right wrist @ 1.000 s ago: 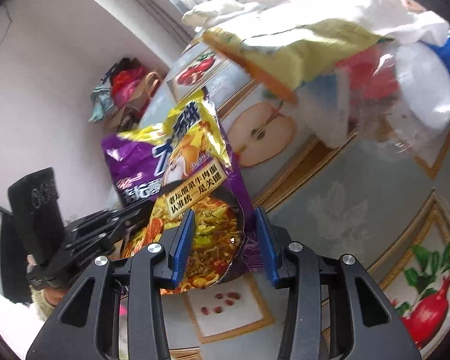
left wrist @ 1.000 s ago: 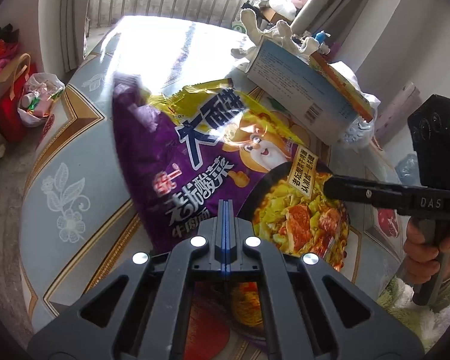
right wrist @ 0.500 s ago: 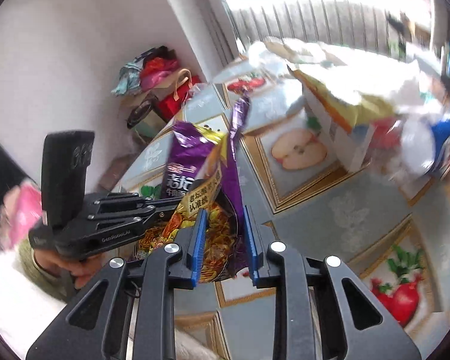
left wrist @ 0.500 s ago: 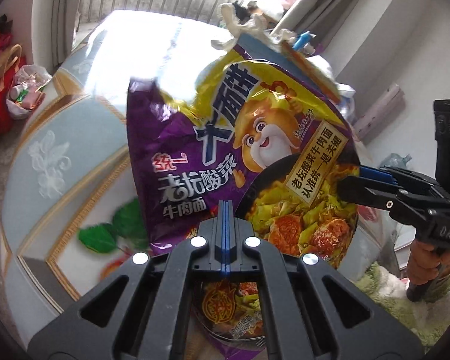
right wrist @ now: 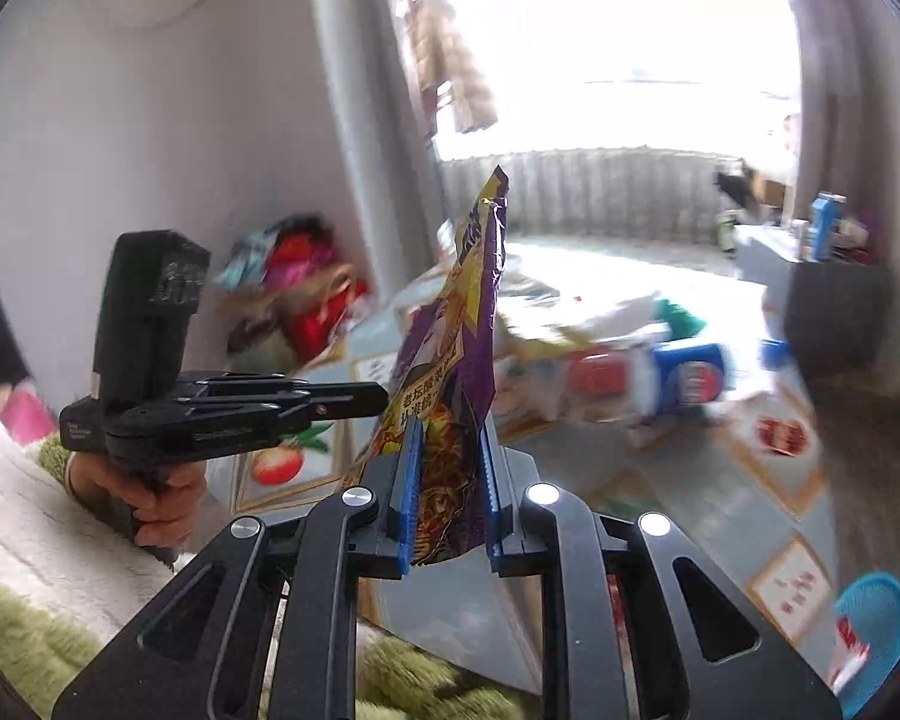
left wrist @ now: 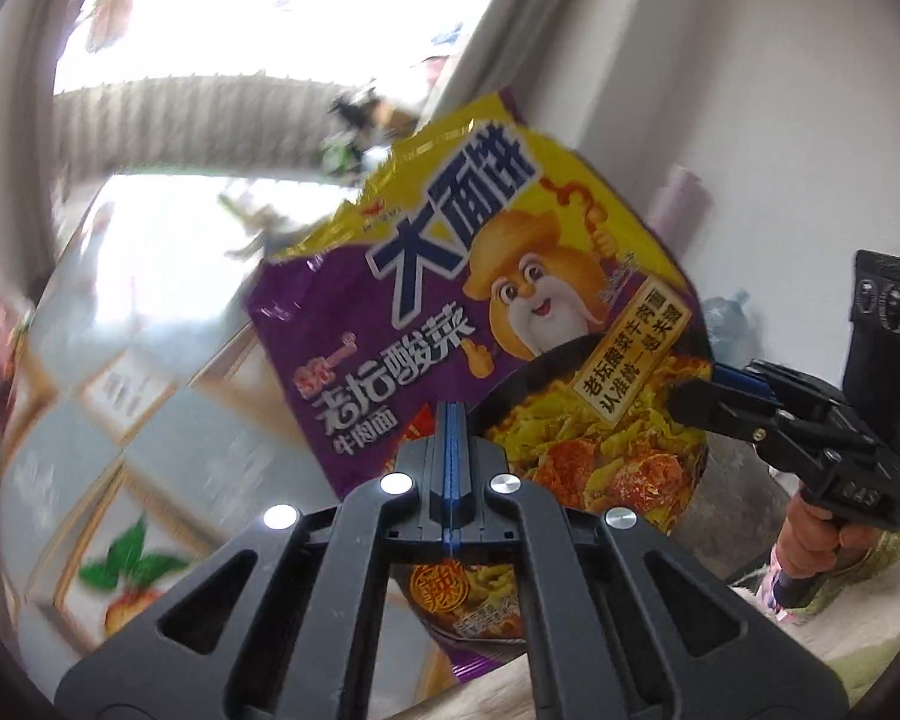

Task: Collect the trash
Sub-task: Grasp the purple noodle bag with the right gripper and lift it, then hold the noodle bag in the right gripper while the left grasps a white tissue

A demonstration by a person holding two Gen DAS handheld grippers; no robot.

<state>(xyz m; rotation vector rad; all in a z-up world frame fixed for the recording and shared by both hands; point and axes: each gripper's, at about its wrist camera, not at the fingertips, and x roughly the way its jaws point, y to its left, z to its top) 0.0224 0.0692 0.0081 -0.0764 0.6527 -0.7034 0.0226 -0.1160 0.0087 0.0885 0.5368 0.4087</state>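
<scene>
While the left claw (left wrist: pixel 453 414) is clamped tight on the lower edge of the purple-and-yellow noodle packet (left wrist: pixel 510 324), that packet stands lifted above the patterned surface (left wrist: pixel 168 420), filling the centre of the left wrist view. Over at 3 o'clock there, the right claw (left wrist: pixel 699 387) bites the packet's side edge, its blue pads (right wrist: pixel 411 480) having just been closing, the wrapper pinched between them. A hand (right wrist: pixel 150 492) grips the left handle at 9 o'clock in the right wrist view.
</scene>
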